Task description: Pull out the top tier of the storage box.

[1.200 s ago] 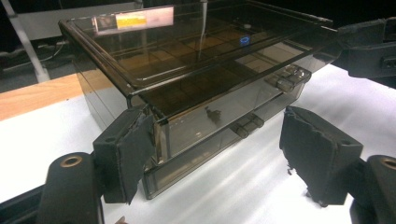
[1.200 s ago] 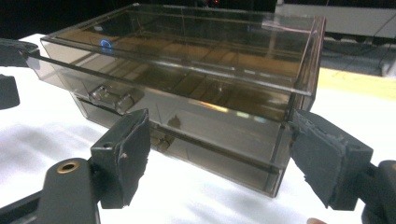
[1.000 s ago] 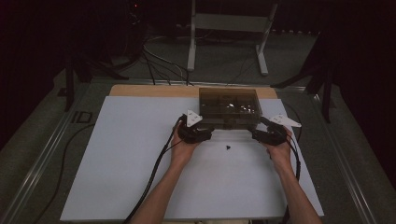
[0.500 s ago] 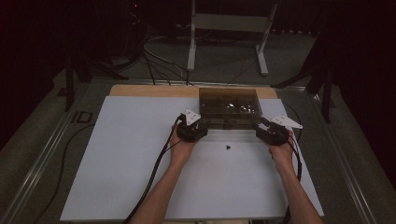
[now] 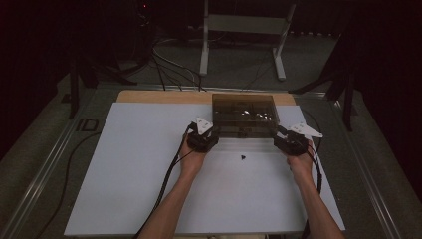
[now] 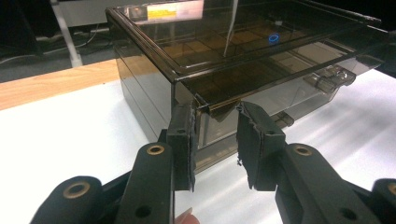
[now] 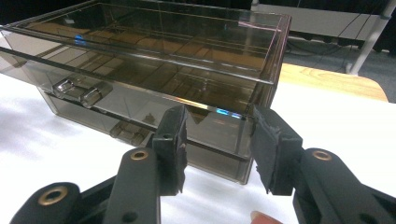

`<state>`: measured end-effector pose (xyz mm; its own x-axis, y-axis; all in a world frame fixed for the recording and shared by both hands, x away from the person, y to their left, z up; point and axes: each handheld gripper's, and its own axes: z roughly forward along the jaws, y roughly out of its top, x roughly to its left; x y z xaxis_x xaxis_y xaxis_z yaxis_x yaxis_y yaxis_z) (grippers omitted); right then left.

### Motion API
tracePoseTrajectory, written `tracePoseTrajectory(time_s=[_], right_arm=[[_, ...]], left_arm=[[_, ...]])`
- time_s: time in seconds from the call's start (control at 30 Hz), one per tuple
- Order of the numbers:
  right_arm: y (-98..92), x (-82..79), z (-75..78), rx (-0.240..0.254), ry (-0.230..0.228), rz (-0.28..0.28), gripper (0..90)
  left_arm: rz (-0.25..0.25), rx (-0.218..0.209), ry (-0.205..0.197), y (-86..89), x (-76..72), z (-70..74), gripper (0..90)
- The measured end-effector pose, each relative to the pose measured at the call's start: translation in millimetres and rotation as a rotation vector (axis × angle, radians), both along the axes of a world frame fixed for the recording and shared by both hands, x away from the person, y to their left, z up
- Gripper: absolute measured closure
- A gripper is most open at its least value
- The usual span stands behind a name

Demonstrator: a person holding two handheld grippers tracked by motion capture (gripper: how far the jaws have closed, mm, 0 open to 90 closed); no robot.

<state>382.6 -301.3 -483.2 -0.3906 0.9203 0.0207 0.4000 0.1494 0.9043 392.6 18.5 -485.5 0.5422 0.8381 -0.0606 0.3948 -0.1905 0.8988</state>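
A smoky see-through compartment box (image 5: 244, 114) with a shut lid stands at the far middle of the white sheet (image 5: 139, 164). My left gripper (image 5: 211, 133) is at its front left corner. In the left gripper view the jaws (image 6: 215, 140) have just been closing and now pinch that corner of the box (image 6: 243, 51). My right gripper (image 5: 279, 135) is at the front right corner. Its jaws (image 7: 219, 144) have also just been closing and now press on that corner of the box (image 7: 154, 56).
Two clear latches (image 7: 79, 91) sit on the box's front wall. A small dark piece (image 5: 243, 158) lies on the sheet between my hands. Behind the box runs a strip of bare wood (image 5: 159, 97), with a metal stand (image 5: 244, 25) and cables on the floor beyond.
Both hands keep their place at the box's front corners. The two grippers look drawn in tighter against the box than a second ago.
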Motion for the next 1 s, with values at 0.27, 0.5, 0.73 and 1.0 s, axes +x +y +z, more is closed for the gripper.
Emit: tracePoseTrajectory(time_s=[0.27,0.5,0.73,1.0], right_arm=[[-1.5,-5.1,0.6,-0.003,0.002,0.011,57.9],[-2.9,-8.0,1.0,-0.005,0.003,0.015,57.9],[-3.4,-10.2,2.2,-0.009,0.007,0.019,57.9],[-3.5,-12.4,3.4,-0.008,0.005,0.018,57.9]], left_arm=[[-0.010,0.003,-0.001,1.2,-5.6,0.5,69.4],[-0.013,0.000,-0.001,1.4,-9.9,0.4,70.5],[-0.017,-0.010,0.003,2.1,-12.8,0.7,71.0],[-0.019,-0.014,0.005,2.7,-15.0,2.0,71.1]])
